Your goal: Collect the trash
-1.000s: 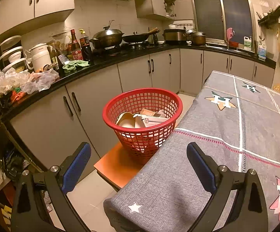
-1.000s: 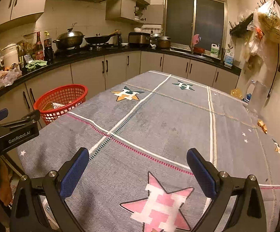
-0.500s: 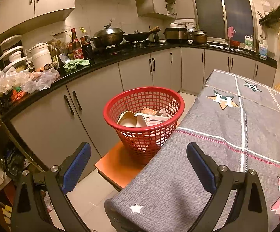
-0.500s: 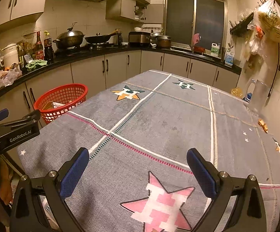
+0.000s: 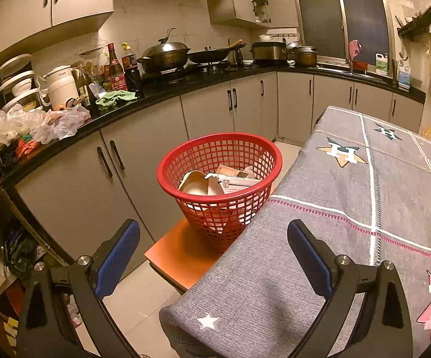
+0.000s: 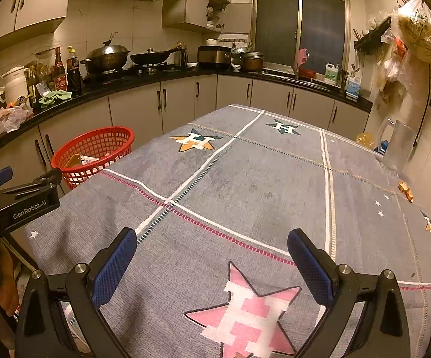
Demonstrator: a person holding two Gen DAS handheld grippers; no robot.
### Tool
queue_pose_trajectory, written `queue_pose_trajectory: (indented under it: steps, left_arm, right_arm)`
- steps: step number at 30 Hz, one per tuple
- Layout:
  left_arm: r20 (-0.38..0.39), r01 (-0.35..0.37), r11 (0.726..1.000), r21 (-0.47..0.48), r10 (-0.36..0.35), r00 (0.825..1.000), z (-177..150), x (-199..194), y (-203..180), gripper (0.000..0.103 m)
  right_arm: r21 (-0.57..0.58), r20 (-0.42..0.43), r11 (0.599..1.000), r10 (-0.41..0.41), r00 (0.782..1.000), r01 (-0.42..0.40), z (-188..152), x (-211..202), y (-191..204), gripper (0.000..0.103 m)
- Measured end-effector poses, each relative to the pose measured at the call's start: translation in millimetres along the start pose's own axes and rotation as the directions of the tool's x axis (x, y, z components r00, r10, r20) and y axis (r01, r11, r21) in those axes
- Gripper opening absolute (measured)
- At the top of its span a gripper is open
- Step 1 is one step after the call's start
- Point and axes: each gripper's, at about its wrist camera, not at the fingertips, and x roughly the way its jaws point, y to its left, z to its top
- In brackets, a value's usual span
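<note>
A red mesh basket [image 5: 220, 152] stands on an orange stool [image 5: 182, 256] beside the table's left edge; it holds paper and cardboard trash [image 5: 215, 180]. My left gripper [image 5: 214, 256] hovers open over the table's near-left corner, short of the basket, with nothing between its fingers. In the right wrist view the basket [image 6: 96, 149] appears at the left, and the right gripper [image 6: 212, 261] stands open and empty above the grey star-patterned tablecloth [image 6: 245, 185]. The left gripper's body [image 6: 21, 203] shows at the left edge of that view.
A black counter [image 5: 161, 89] over grey cabinets runs along the left and far walls, crowded with bottles, pots, a kettle and plastic bags [image 5: 30, 125]. A glass jug [image 6: 397, 146] and small orange bits [image 6: 405, 191] sit at the table's right edge. Bags hang on the right wall.
The left wrist view has shifted slightly, with the basket and table drifting a little rightward. The right gripper has barely moved. Both stay open and empty.
</note>
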Motion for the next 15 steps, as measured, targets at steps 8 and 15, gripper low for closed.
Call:
queue_pose_trajectory:
  steps: [8, 15]
  left_arm:
    - [0.004, 0.008, 1.000, 0.013, -0.008, 1.000, -2.1, -2.7, -6.6, 0.099]
    - [0.004, 0.008, 1.000, 0.012, -0.008, 1.000, -2.2, -3.1, -6.7, 0.099]
  right_arm:
    - [0.007, -0.006, 1.000, -0.005, 1.000, 0.005, 0.0, 2.0, -2.5, 0.102]
    - [0.009, -0.008, 1.000, -0.005, 1.000, 0.005, 0.6, 3.3, -3.3, 0.102]
